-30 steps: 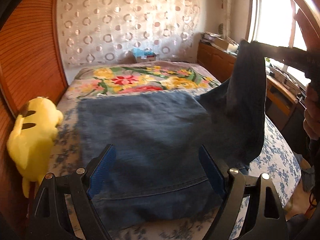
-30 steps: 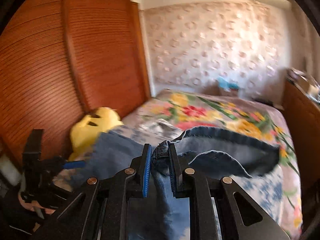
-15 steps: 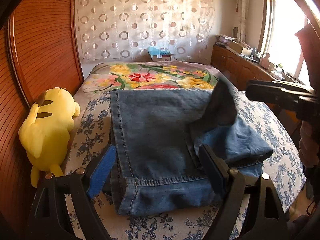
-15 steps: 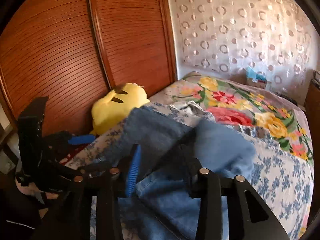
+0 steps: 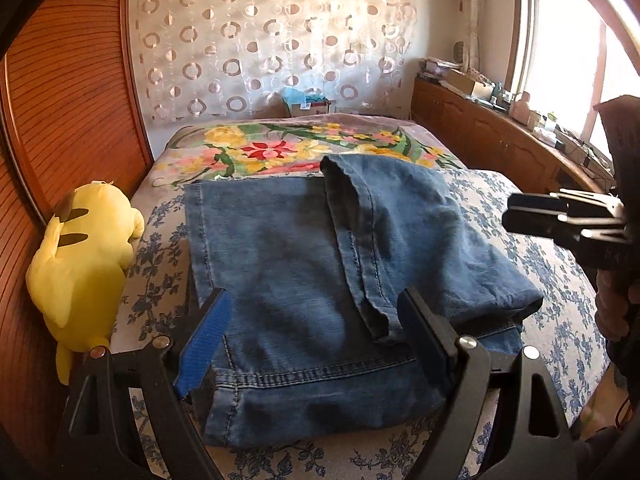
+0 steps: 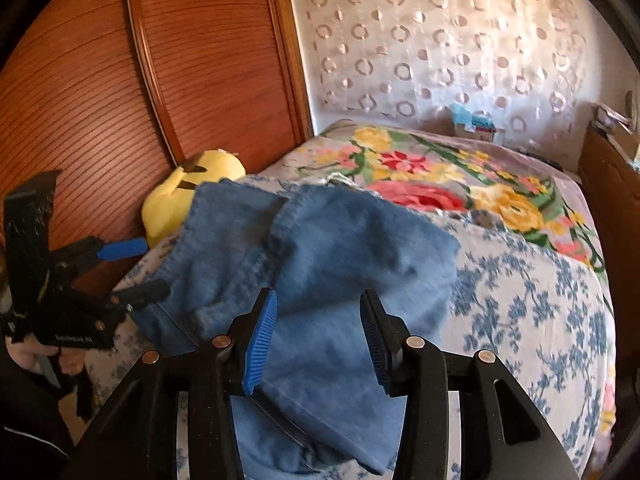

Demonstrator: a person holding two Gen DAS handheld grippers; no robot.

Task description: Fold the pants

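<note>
Both grippers pointed downward, nothing gripped

The left gripper stood wide apart, its blue pads free. The right gripper was opening, nothing pressed by its fingers. A hand held its handle at the right edge.

1. Yellow plush toy lies at bed's left edge, against wooden slatted wardrobe.
2. Bed: blue-flowered sheet, bright floral blanket beyond.
3. Circle-patterned curtain behind; small box at its foot.
4. Cluttered wooden counter under window.

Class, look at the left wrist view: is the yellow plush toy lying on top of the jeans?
No, the yellow plush toy lies beside the jeans, by the wooden wall.
</note>
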